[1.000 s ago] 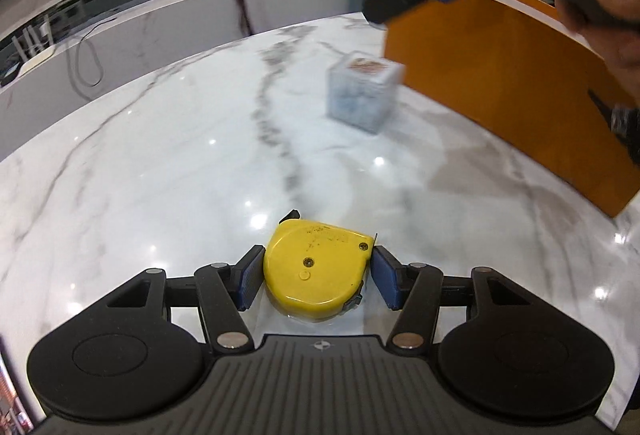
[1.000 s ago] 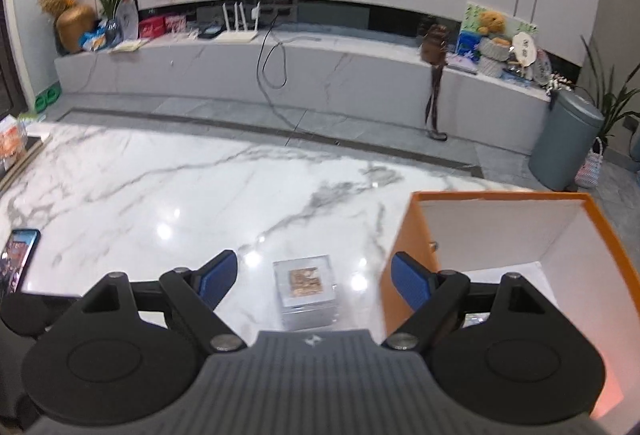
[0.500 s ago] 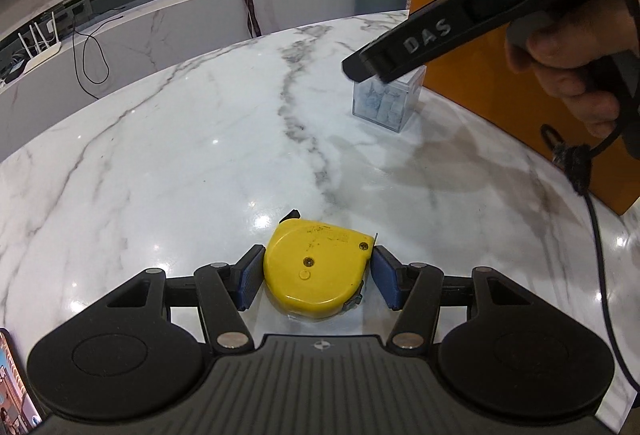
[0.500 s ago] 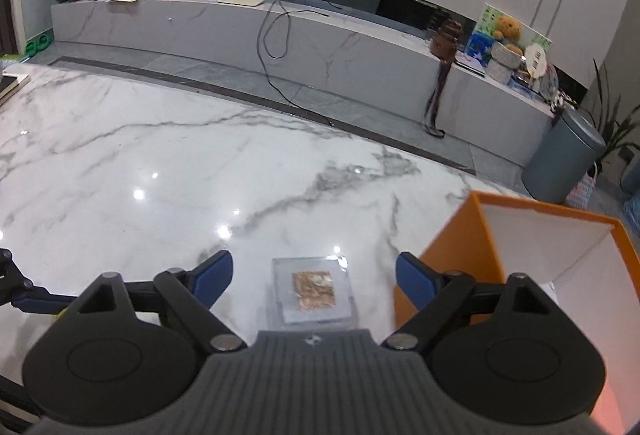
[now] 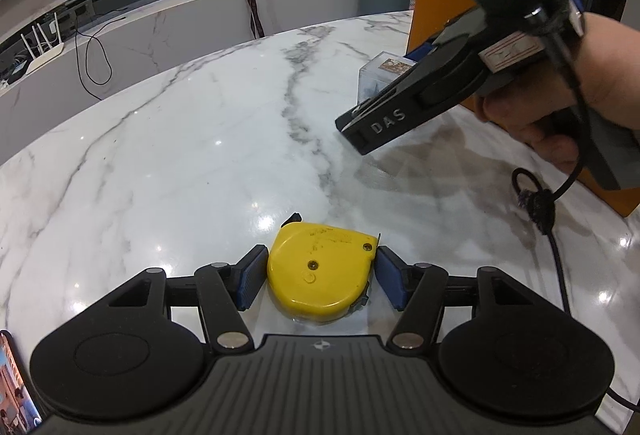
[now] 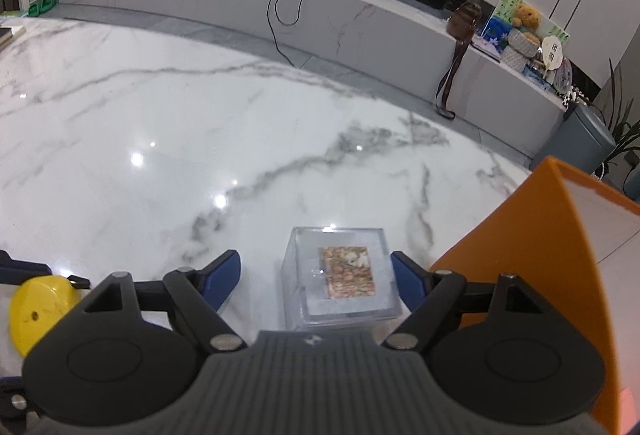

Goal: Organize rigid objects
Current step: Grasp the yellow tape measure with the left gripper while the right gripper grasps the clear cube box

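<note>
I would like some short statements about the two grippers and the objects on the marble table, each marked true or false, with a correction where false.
1. The yellow tape measure lies on the marble table between the left gripper's fingers. True; the jaws are opening.
2. The clear plastic box is already inside the orange box. False: it stands on the table beside the orange box.
3. The right gripper is shut on the clear plastic box. False: its jaws are closing around it, with a gap on the left side.
4. A square picture label lies on top of the clear plastic box. True.
5. The tape measure is red. False: it is yellow.
</note>
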Motion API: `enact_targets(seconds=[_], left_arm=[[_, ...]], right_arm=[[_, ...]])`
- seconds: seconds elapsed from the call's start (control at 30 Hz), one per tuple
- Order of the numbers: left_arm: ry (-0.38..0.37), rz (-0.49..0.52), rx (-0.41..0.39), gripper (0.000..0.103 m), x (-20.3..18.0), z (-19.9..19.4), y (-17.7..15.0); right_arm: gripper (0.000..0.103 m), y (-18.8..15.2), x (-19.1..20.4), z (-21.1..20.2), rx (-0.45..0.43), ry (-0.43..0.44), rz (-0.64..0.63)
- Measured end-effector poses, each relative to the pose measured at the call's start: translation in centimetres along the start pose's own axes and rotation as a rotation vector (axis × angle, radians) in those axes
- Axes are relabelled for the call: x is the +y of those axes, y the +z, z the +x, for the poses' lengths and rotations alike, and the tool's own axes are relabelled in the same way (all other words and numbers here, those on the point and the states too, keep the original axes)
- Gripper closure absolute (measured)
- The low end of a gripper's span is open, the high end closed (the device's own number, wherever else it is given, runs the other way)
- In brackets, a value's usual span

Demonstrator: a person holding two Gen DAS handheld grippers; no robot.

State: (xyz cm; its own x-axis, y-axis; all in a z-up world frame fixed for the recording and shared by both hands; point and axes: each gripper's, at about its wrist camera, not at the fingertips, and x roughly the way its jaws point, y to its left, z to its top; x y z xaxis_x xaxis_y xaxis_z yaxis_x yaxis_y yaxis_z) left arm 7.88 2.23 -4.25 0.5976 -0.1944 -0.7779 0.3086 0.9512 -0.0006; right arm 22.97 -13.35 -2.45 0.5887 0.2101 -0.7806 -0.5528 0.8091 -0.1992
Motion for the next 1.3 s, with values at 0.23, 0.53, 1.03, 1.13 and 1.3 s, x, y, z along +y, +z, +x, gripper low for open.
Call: enact_targets(seconds=[0.23, 0.53, 1.03, 1.13, 1.3], left_arm=[[-0.002, 0.003, 0.0, 0.032, 0.0, -0.1, 0.0], [-0.009, 0.003, 0.002, 0.037, 0.0, -0.2, 0.1], [-0.017, 0.005, 0.018, 0.038, -0.1, -0.2, 0.4], [-0.014, 0.002, 0.01, 0.038, -0.2, -0.4, 0.7], [-0.01, -0.001, -0.015, 0.039, -0.4, -1.1, 1.5]], right_arm=[[0.023, 0.4, -0.9, 1.0, 0.02, 0.042, 0.082], [0.035, 0.4, -1.2, 0.9, 0.036, 0.077, 0.101], [0.055, 0.5, -1.2, -0.1, 0.053, 0.104, 0.09], [0.056, 0.7, -1.3, -0.6, 0.042, 0.106, 0.09], [0.056, 1.1, -1.3, -1.9, 0.018, 0.105, 0.094]])
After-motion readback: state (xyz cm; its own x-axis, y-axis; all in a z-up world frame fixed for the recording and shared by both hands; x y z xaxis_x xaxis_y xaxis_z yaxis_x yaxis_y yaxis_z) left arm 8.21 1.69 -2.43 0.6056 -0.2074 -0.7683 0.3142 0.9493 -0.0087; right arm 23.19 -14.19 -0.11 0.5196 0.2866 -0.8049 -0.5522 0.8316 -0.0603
